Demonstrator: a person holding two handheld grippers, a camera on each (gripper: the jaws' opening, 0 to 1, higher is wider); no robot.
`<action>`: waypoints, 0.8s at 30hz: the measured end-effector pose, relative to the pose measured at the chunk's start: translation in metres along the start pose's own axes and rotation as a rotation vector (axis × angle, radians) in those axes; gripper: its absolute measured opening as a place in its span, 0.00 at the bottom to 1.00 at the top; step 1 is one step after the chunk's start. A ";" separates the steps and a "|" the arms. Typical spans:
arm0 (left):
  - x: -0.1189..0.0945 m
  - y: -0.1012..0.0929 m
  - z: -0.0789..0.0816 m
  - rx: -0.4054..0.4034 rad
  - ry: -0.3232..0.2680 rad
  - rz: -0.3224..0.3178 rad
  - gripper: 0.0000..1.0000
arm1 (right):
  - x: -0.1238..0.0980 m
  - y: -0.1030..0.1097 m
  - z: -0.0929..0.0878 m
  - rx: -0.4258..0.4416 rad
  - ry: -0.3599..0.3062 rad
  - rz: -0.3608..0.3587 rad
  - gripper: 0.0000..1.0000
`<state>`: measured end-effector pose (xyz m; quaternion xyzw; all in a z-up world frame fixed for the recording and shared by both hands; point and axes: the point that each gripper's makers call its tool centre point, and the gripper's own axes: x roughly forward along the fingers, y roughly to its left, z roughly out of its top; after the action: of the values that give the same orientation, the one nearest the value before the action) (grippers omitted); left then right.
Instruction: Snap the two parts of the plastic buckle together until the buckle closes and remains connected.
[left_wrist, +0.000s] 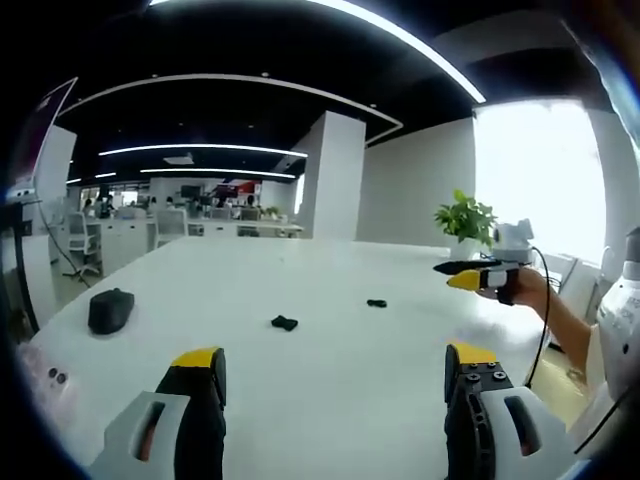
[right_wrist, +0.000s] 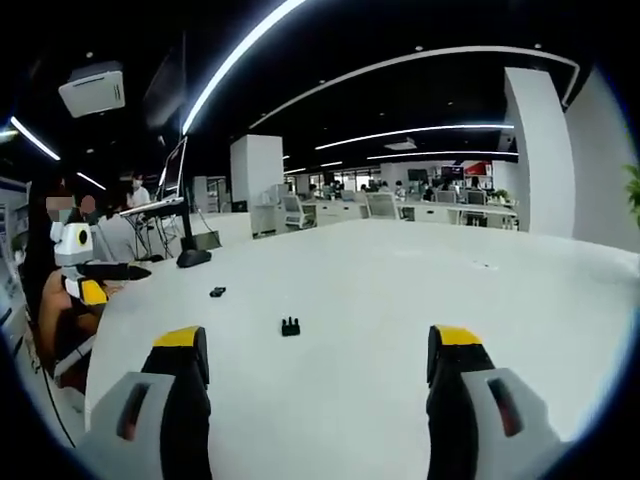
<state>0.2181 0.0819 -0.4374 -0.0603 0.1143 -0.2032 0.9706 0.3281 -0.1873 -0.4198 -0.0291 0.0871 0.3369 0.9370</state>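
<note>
Both claws are hovering wide open and empty, the left claw (left_wrist: 335, 375) sitting nearer the buckle half (left_wrist: 284, 322) at frame centre, the other half (left_wrist: 376, 303) lying up-right.

We count two small black plastic buckle parts on the white table (left_wrist: 330, 390) in the left gripper view: one (left_wrist: 284, 322) at about six o'clock from the view's middle, the other (left_wrist: 376, 303) at about four o'clock, well apart. We also count one black rounded pouch-like object (left_wrist: 110, 310) at eight o'clock and one green potted plant (left_wrist: 466, 220) at three o'clock. The right gripper view again gives us two buckle parts, (right_wrist: 290, 326) at six o'clock and (right_wrist: 217, 292) at eight o'clock.
</note>
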 end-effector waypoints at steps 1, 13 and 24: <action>0.000 0.000 0.000 0.000 0.000 0.001 0.92 | 0.001 0.000 0.001 -0.001 -0.002 0.001 0.90; 0.003 -0.003 -0.003 -0.006 0.005 -0.013 0.92 | 0.014 0.004 0.007 -0.009 0.001 0.033 0.90; 0.003 -0.003 -0.004 -0.010 0.008 -0.012 0.92 | 0.026 0.011 0.012 -0.030 0.014 0.062 0.90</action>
<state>0.2186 0.0777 -0.4419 -0.0652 0.1186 -0.2089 0.9685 0.3424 -0.1617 -0.4129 -0.0426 0.0894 0.3668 0.9250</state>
